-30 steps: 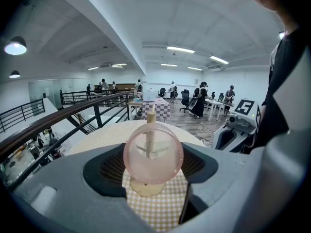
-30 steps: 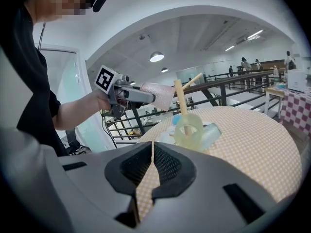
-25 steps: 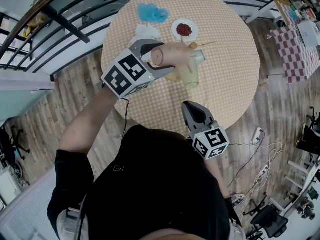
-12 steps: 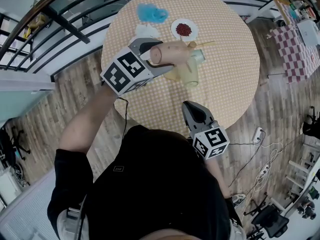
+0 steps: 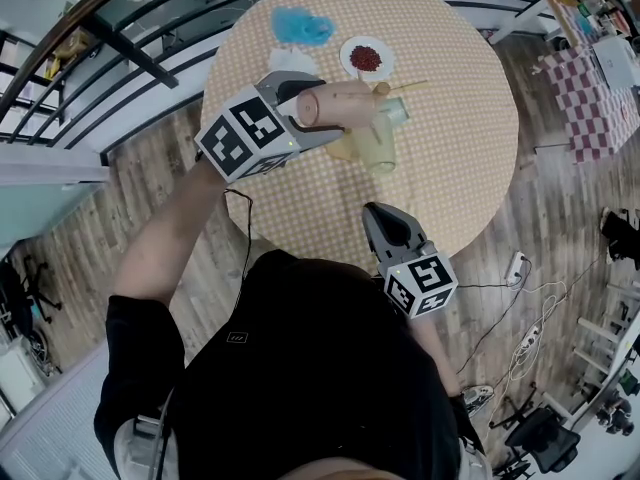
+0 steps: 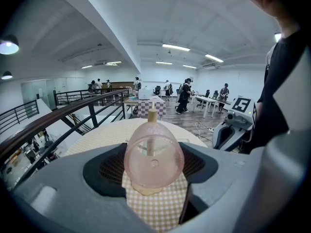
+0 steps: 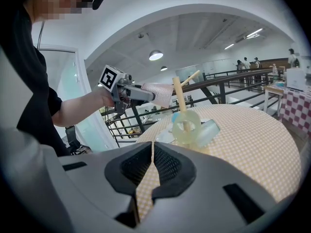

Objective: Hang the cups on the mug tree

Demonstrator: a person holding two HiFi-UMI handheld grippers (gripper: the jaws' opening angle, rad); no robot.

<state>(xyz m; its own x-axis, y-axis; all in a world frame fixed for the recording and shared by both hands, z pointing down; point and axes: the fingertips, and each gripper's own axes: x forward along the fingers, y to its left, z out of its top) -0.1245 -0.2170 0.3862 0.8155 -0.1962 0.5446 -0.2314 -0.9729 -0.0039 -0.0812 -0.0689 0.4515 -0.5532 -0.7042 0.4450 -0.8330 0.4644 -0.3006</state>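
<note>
— What is the left gripper holding?

— A pink translucent plastic cup, lying on its side. The jaws are closed on it from both sides, one pad against each flank, and its round end faces back along the gripper.

— And where is that cup?

— In the air above the round table with the tan chequered cloth, right by the top of the wooden mug tree. In the left gripper view the tree's post shows through the cup, with the tip poking out above it. I can't tell whether the two touch.

— Is anything on the tree?

— A pale yellow translucent cup and a clear bluish cup hang low on it, side by side.

— The right gripper?

— Its jaws are pressed together with nothing between them. It hovers at the near edge of the table, well apart from the tree.

— Anything else on the cloth?

— A white plate of dark red bits beyond the tree, and a crumpled blue thing at the far side.
</note>
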